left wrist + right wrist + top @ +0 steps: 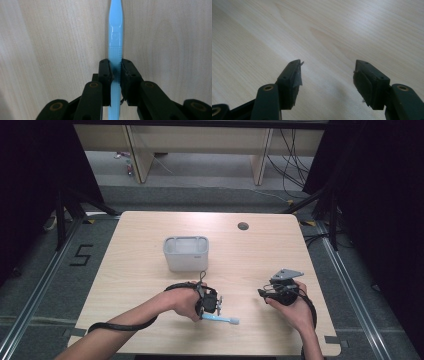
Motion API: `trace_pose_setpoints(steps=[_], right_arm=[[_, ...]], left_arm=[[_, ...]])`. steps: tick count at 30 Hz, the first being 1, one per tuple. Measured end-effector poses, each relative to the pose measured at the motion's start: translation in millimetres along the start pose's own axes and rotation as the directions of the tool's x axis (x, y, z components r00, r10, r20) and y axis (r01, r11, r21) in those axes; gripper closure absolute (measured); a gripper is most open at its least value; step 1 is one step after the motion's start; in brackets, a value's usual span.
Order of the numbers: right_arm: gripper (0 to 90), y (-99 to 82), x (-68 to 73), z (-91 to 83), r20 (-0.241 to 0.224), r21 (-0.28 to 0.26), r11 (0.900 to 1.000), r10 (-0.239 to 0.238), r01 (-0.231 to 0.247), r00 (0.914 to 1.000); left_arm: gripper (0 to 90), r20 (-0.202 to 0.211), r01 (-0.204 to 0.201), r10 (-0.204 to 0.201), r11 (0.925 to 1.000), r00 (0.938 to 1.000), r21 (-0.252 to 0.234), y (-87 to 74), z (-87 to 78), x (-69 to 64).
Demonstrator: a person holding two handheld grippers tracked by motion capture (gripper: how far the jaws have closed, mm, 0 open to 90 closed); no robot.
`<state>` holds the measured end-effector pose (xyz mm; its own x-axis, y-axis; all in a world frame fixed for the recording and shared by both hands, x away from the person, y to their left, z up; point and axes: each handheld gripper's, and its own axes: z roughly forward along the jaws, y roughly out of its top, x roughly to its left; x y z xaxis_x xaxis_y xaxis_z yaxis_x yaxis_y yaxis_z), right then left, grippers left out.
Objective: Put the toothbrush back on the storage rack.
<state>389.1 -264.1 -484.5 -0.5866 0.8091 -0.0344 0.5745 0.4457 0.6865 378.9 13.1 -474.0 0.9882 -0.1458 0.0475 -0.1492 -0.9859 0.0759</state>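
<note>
A slim, glossy light-blue toothbrush point(115, 40) is lying flat on the pale wood-grain worktop point(250, 255) near its front edge — the left tool point(115, 68) is clamping its ribbed handle between black pads. The right tool point(327, 75) is hovering beside it, jaws gaping and holding nothing — a grey rounded plastic bin point(186, 253) is standing farther back.

Table point(150, 270): light wood-grain top with rounded corners, filling the middle of the high view; one round dark cable hole point(243, 226) near its far edge, right of centre. Grey rectangular container point(186, 253): open-topped, rounded corners, standing upright at the centre of the table. Floor point(45, 285): grey carpet around the table, with a black marking shaped like a "5" point(81, 255) at the left of the frame. Cables point(292, 165): dark, hanging and trailing at upper right. Wooden furniture panels point(200, 140): pale, along the top of the frame.
</note>
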Motion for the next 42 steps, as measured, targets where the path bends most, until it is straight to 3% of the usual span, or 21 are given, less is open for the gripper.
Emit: trace_pose_setpoints(steps=[8, 10, 11, 14, 16, 20, 23, 24, 25, 29, 30, 31, 32, 34, 35, 36, 37, 38, 40, 41, 42], right_arm=[[39.9, -0.4, -2.0, 0.2, 0.004, -0.003, 0.9999, -0.011, 0.011, 0.9999], [39.9, -0.6, -2.0, 0.3, 0.003, -0.005, 1.0000, -0.001, 0.001, 1.0000], [39.9, -0.5, 0.2, -0.5, -0.003, 0.004, 0.9994, 0.033, -0.033, 0.9994], [39.9, -1.2, -3.7, 0.0, 0.006, -0.007, 1.0000, 0.004, -0.004, 1.0000], [39.9, -2.4, -2.5, 0.2, 0.007, -0.013, 0.9996, 0.027, -0.027, 0.9996], [39.9, -3.0, -4.5, 0.1, 0.012, -0.013, 0.9998, 0.015, -0.015, 0.9998], [39.7, -3.0, -4.4, 0.2, 0.014, -0.021, 0.9996, 0.018, -0.017, 0.9997], [39.6, -3.2, -2.4, 0.1, 0.014, -0.022, 0.9990, 0.039, -0.038, 0.9992], [39.6, -2.9, -4.1, 0.0, 0.014, -0.027, 0.9995, 0.019, -0.019, 0.9997], [39.5, -2.8, -1.9, -1.0, 0.012, -0.026, 0.9984, 0.050, -0.050, 0.9987], [39.5, -3.5, -2.7, -0.1, 0.018, -0.037, 0.9988, 0.034, -0.033, 0.9993], [39.4, -3.5, -3.6, 0.4, 0.021, -0.046, 0.9987, 0.022, -0.021, 0.9995], [39.4, -3.5, -3.8, 0.6, 0.022, -0.049, 0.9986, 0.020, -0.019, 0.9996], [39.3, -3.5, -3.6, 0.9, 0.022, -0.050, 0.9986, 0.017, -0.016, 0.9996], [39.3, -3.5, -2.9, 0.8, 0.020, -0.047, 0.9987, 0.022, -0.021, 0.9995], [39.3, -3.4, -3.2, 1.2, 0.022, -0.051, 0.9986, 0.015, -0.014, 0.9996], [39.3, -3.4, -2.6, 1.1, 0.023, -0.049, 0.9986, 0.019, -0.018, 0.9995], [39.2, -3.3, -2.6, 1.4, 0.020, -0.048, 0.9987, 0.017, -0.016, 0.9997], [39.2, -2.9, -1.6, 1.0, 0.015, -0.042, 0.9986, 0.032, -0.031, 0.9994], [39.2, -2.9, -1.5, 1.1, 0.015, -0.043, 0.9987, 0.030, -0.030, 0.9994], [39.2, -2.9, -0.5, 0.7, 0.013, -0.035, 0.9986, 0.041, -0.040, 0.9991]], left_arm=[[78.8, -0.038, 0.025, -0.028, 0.9971, 0.9989, -0.072, -7.0, -14.9, -0.8], [78.8, -0.042, 0.050, -0.055, 0.9926, 0.9976, -0.111, -9.9, -16.5, -2.5], [78.8, -0.049, 0.049, -0.055, 0.9914, 0.9973, -0.122, -11.4, -17.7, -2.5], [78.8, -0.066, 0.062, -0.073, 0.9848, 0.9951, -0.162, -16.8, -21.3, -3.4], [78.8, -0.078, 0.070, -0.086, 0.9795, 0.9932, -0.189, -20.9, -25.3, -3.7], [78.8, -0.105, 0.087, -0.117, 0.9630, 0.9876, -0.255, -29.9, -34.1, -3.5], [78.8, -0.123, 0.104, -0.148, 0.9462, 0.9814, -0.306, -37.1, -38.8, -3.2], [78.8, -0.120, 0.121, -0.169, 0.9365, 0.9783, -0.329, -39.3, -39.5, -3.8], [78.8, -0.127, 0.121, -0.173, 0.9332, 0.9767, -0.339, -41.8, -40.9, -3.8], [78.8, -0.127, 0.159, -0.229, 0.8982, 0.9651, -0.410, -51.0, -43.1, -5.7], [78.8, -0.129, 0.160, -0.233, 0.8936, 0.9639, -0.419, -53.5, -43.7, -6.0], [78.8, -0.129, 0.160, -0.233, 0.8936, 0.9639, -0.419, -53.5, -43.7, -6.0], [78.8, -0.122, 0.180, -0.258, 0.8774, 0.9583, -0.445, -58.2, -43.9, -6.9], [78.8, -0.130, 0.189, -0.281, 0.8599, 0.9509, -0.474, -62.2, -43.3, -8.2], [78.8, -0.144, 0.177, -0.274, 0.8633, 0.9510, -0.473, -64.7, -44.1, -8.2], [78.8, -0.135, 0.198, -0.305, 0.8383, 0.9427, -0.508, -65.5, -42.3, -10.1], [78.8, -0.140, 0.188, -0.293, 0.8450, 0.9456, -0.501, -67.8, -43.2, -10.0], [78.8, -0.149, 0.189, -0.306, 0.8334, 0.9402, -0.519, -69.2, -42.7, -10.8], [78.8, -0.159, 0.189, -0.318, 0.8223, 0.9346, -0.537, -72.4, -42.7, -12.0], [78.9, -0.163, 0.194, -0.339, 0.8023, 0.9263, -0.564, -73.6, -42.2, -12.6], [78.8, -0.161, 0.197, -0.338, 0.8059, 0.9274, -0.559, -75.6, -43.1, -12.7]])
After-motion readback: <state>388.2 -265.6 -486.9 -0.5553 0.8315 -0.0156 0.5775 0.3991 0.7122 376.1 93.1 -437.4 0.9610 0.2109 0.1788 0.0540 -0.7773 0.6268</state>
